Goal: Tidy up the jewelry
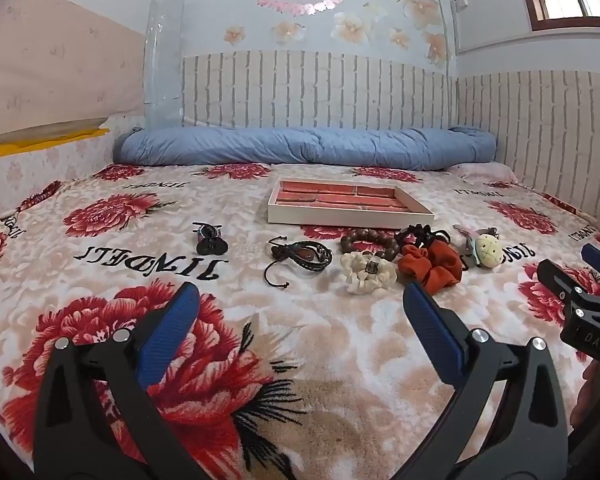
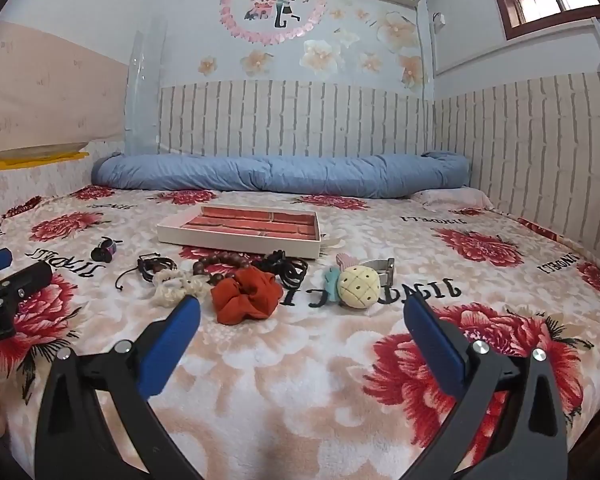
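A white tray with a red lining (image 1: 350, 216) (image 2: 236, 238) lies on the bed. In front of it runs a row of jewelry: a dark hair clip (image 1: 209, 237) (image 2: 105, 249), a black cord bracelet (image 1: 300, 255) (image 2: 154, 267), a brown bead bracelet (image 1: 366, 239) (image 2: 216, 266), a cream flower piece (image 1: 366, 272) (image 2: 176, 286), an orange scrunchie (image 1: 432, 264) (image 2: 246, 295), black hair ties (image 1: 418, 234) (image 2: 286, 266) and a pineapple clip (image 1: 486, 252) (image 2: 358, 282). My left gripper (image 1: 300, 312) and right gripper (image 2: 302, 316) hover open and empty, short of the row.
The floral blanket (image 1: 260, 340) covers the whole bed. A rolled blue quilt (image 1: 300, 148) (image 2: 280, 174) lies along the far wall. A watch (image 2: 382, 268) rests behind the pineapple clip. The right gripper's side shows at the left wrist view's right edge (image 1: 580, 296).
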A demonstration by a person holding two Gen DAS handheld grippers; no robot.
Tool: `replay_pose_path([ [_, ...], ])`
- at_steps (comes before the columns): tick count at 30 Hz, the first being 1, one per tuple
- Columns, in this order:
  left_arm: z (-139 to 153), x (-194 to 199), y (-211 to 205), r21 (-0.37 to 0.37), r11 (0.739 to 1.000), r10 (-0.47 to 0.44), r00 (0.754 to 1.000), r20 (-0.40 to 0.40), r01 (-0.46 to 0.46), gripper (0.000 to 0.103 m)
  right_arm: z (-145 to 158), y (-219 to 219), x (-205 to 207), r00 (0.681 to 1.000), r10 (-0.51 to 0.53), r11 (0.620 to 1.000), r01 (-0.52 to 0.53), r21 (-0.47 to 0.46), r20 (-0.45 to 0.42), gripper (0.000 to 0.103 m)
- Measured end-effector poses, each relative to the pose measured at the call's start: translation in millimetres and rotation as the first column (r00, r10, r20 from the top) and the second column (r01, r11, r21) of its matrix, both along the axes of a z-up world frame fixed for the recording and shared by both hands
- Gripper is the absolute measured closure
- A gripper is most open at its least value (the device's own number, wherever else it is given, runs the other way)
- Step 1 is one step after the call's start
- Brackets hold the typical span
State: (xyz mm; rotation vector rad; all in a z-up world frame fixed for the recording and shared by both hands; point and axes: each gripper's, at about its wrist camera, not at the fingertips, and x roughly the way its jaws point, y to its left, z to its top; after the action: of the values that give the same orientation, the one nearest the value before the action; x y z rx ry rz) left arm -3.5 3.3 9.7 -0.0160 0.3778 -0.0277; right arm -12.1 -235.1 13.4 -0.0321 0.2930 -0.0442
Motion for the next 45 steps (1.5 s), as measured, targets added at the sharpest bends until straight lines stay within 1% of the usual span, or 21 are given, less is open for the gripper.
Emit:
replay_pose_path([
  [12,0.2,0.0,-1.9,0.001,1.0,-0.001,1.0,0.004,0.001,0.005,2.4,1.1,3.7,1.0,0.0,1.0,0.0,0.001,0.003,0.004],
  [13,0.1,-1.2,-0.9,0.0,1.0,-0.001,1.0,0.004,0.001,0.005,0.4,-3.2,-3.2,1.0,0.002,1.0,-0.002,0.006,0.01,0.004],
  [24,-2.2,-3.3,-0.3,0.002,1.0,0.002,1.0,0.007,-0.002,0.005,-0.1,-2.1,-3.3,1.0,0.001,1.0,-0.001,0.006,0.011,0.004],
  [34,-2.0,-3.1,0.3,-0.001,1.0,0.002,1.0,0.007,-0.002,0.005,4.1,-4.0,3.0,1.0,0.0,1.0,0.0,0.007,0.007,0.004],
  [36,-2.2,-2.9,0.8,-0.001,1.0,0.002,1.0,0.006,-0.002,0.005,-0.4,-3.2,-3.7,1.0,-0.002,1.0,0.002,0.007,0.014,0.004],
  [45,-2.4,-5.8,0.9,0.001,1.0,0.001,1.0,0.008,-0.001,0.005,0.4,-3.9,-1.9,1.0,-0.002,1.0,0.002,0.003,0.012,0.004],
])
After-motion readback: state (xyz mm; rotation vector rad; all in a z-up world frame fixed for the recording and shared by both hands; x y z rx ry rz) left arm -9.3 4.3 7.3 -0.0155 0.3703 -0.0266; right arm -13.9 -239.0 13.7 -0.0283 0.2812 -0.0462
